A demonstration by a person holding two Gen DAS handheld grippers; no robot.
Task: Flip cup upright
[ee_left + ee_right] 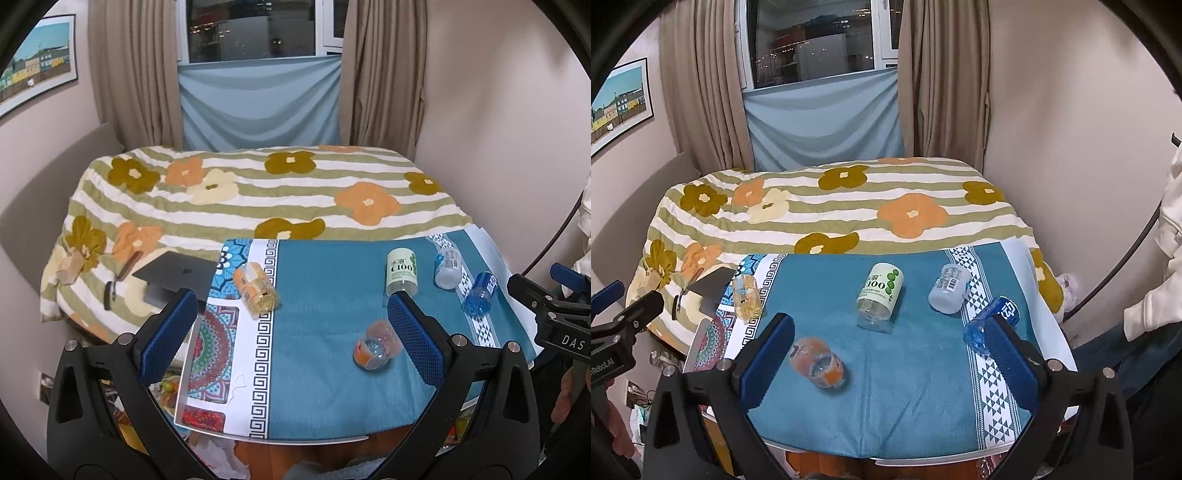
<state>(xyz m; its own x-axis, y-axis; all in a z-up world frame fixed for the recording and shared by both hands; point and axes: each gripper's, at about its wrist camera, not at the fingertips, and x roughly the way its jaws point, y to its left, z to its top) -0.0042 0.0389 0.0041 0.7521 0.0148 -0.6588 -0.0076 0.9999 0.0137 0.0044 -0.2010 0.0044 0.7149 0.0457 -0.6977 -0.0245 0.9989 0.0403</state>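
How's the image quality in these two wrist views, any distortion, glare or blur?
Left wrist view: heavy fisheye bending, dark vignette corners; window shows reflected lights; orange cup slightly soft. Right wrist view: same curvature; bed bulges; window glare speckles; even indoor light, faint shadows.

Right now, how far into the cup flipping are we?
Done: nothing visibly. All five cups lie on their sides on the blue cloth: orange cup, yellow cup, green-label cup, white cup, blue cup.
In hand: nothing. Left gripper and right gripper are both open, above the near edge.
Left: grasp and stand up the cups, perhaps orange first.
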